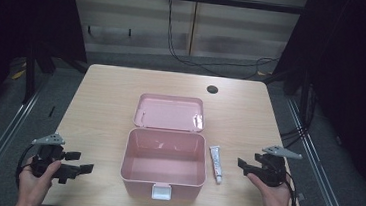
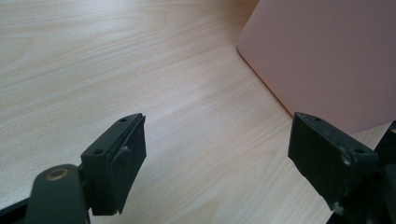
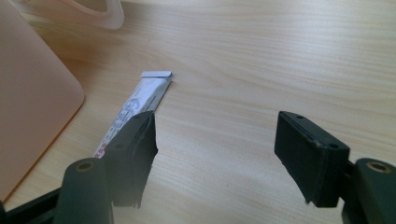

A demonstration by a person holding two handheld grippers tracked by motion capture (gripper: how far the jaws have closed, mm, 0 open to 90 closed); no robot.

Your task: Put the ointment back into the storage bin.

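Note:
A pink box (image 1: 164, 161) sits open in the middle of the table, its lid (image 1: 170, 112) laid back flat behind it and a white latch at its front. The inside looks bare. A small white tube (image 1: 216, 163) lies on the table just right of the box, seen again in the right gripper view (image 3: 140, 100) beyond the left jaw. My left gripper (image 1: 81, 168) is open near the front left, its jaws pointing at the box wall (image 2: 327, 56). My right gripper (image 1: 245, 166) is open at the front right, a short way right of the tube.
The wooden table (image 1: 105, 106) has a round cable hole (image 1: 212, 89) at the back right. Dark frame posts and rails flank both sides, and cables hang down the wall behind. Bare wood lies left of the box and toward the back.

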